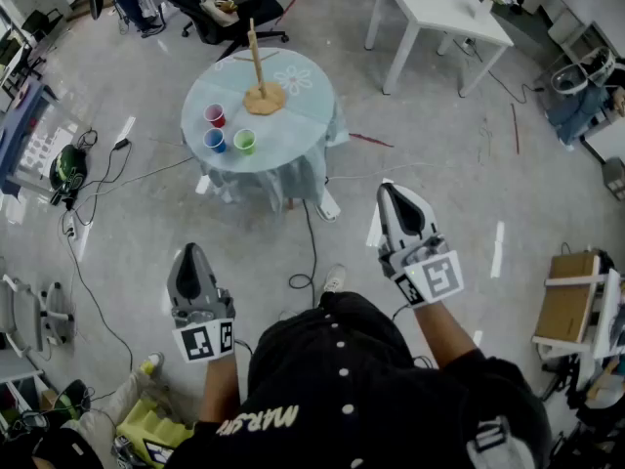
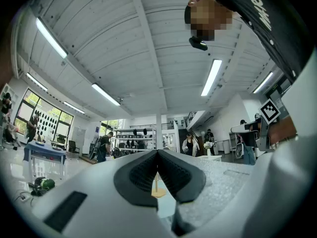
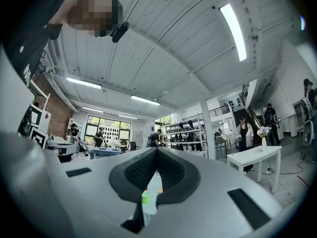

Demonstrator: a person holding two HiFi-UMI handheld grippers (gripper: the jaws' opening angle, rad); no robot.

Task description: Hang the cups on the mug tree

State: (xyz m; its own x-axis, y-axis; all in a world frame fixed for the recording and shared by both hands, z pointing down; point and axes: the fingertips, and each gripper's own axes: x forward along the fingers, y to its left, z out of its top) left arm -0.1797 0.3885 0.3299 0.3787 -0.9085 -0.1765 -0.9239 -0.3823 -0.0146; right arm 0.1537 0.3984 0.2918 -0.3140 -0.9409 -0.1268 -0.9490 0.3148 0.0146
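Observation:
A wooden mug tree (image 1: 256, 66) stands upright on a round table (image 1: 303, 115) with a pale blue cloth, some way ahead of me. In front of its base sit three small cups: red (image 1: 215, 115), blue (image 1: 215, 141) and green (image 1: 244, 142). Both grippers are held over the floor, well short of the table. My left gripper (image 1: 191, 253) is shut and empty; in the left gripper view its pads meet (image 2: 158, 153), with the mug tree (image 2: 157, 182) far off below them. My right gripper (image 1: 389, 191) is shut too (image 3: 157, 151), with the distant green cup (image 3: 145, 196) showing under its jaws.
A white table (image 1: 439, 13) stands at the back right and a black office chair (image 1: 210, 8) is behind the round table. Cables (image 1: 311, 252) trail over the floor between me and the table. A wooden crate (image 1: 568, 301) sits at the right. People stand far off in the room.

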